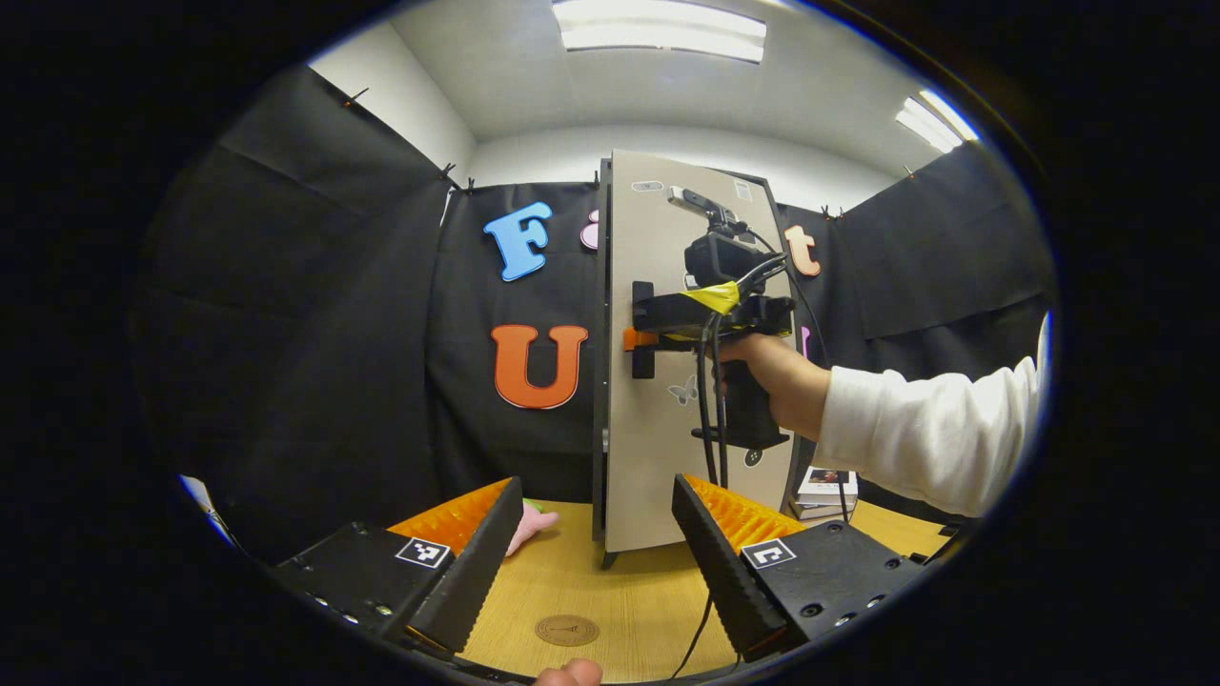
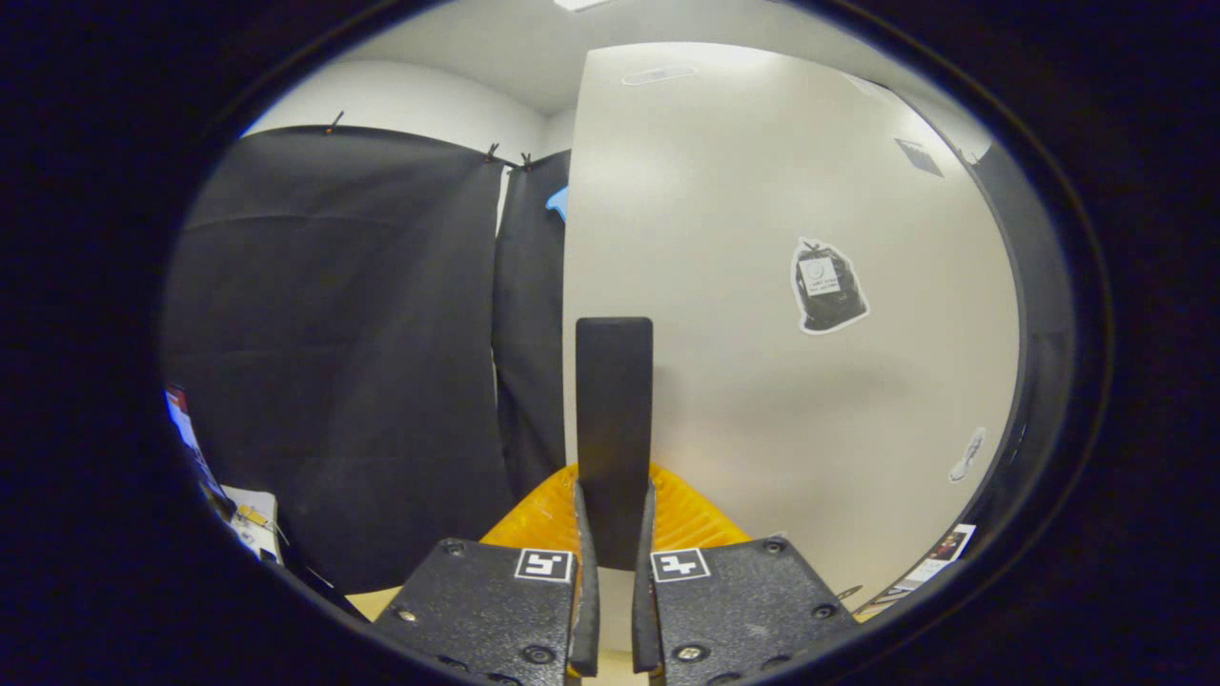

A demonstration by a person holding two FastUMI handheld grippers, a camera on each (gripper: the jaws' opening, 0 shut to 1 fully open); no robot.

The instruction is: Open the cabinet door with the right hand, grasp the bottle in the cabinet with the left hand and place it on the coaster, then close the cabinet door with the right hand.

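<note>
A tall cabinet stands on the wooden table (image 1: 629, 591), and its beige door (image 1: 658, 457) faces me and hides the inside. My right gripper (image 1: 637, 339), held by a hand in a white sleeve, is shut on the door's black vertical handle (image 1: 642, 286) near the door's left edge. In the right gripper view the handle (image 2: 615, 410) rises between the closed fingers of that gripper (image 2: 615, 495), with the door (image 2: 762, 333) just behind. My left gripper (image 1: 597, 481) is open with nothing between its fingers, in front of the cabinet. A round brown coaster (image 1: 567, 630) lies on the table below it.
A pink soft object (image 1: 536, 521) lies on the table left of the cabinet's foot. Books (image 1: 825, 491) are stacked to the cabinet's right. A black cable (image 1: 707, 419) hangs from the right gripper down to the table. Black cloth walls close in behind.
</note>
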